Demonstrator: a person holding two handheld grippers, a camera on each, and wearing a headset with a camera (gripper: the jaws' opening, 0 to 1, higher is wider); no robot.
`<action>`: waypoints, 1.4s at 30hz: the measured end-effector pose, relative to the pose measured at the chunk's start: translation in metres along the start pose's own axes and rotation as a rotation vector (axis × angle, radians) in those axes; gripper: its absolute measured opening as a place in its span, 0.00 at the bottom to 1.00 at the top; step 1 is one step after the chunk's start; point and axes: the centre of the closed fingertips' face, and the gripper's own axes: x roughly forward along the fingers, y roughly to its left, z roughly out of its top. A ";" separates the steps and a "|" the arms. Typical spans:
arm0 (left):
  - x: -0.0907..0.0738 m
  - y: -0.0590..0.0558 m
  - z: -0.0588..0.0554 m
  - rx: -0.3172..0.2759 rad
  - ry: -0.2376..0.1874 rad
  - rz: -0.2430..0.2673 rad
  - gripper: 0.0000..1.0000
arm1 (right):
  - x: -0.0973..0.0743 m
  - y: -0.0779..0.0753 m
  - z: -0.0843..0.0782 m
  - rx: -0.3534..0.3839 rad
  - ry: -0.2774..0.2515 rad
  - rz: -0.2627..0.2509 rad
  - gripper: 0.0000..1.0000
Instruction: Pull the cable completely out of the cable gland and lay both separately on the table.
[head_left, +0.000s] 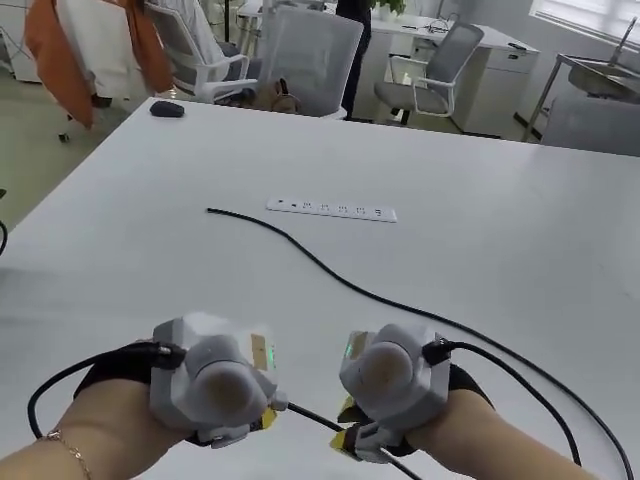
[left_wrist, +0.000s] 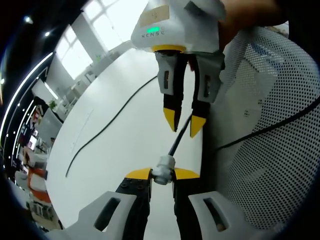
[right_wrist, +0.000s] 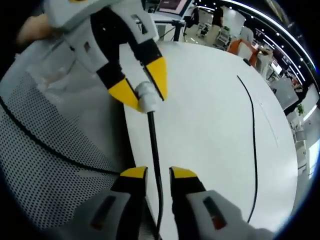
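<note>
Left gripper view: my left gripper (left_wrist: 162, 174) clamps the gland (left_wrist: 163, 167); right gripper (left_wrist: 184, 124) jaws gape astride the cable (left_wrist: 179, 141); I'd close, then pull straight

left claw (right_wrist: 142, 91) pinches cable gland (right_wrist: 148, 100), cable (right_wrist: 153, 145) passing between parted tips of right claw (right_wrist: 158, 174).

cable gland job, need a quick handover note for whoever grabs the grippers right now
Left gripper: shut on the white cable gland, held by the near edge of the table.
Right gripper: jaws stand either side of the black cable, a little way from the gland. A gap shows on each side, so it looks not yet clamped.
Done: the gland is in hand, but the cable runs into it, not pulled out.
Left: close the right gripper on the cable, pull it fully out, then lay cable and gland apart on the table.
</note>
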 end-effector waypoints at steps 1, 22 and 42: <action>0.000 0.000 0.000 0.003 0.002 0.000 0.17 | -0.002 0.001 0.008 -0.024 -0.033 -0.004 0.18; 0.001 0.002 0.000 0.001 -0.003 0.005 0.17 | -0.001 -0.003 -0.001 -0.022 0.011 -0.018 0.03; 0.000 0.004 -0.002 -0.012 0.003 0.017 0.17 | -0.004 -0.016 -0.020 0.023 0.089 -0.075 0.03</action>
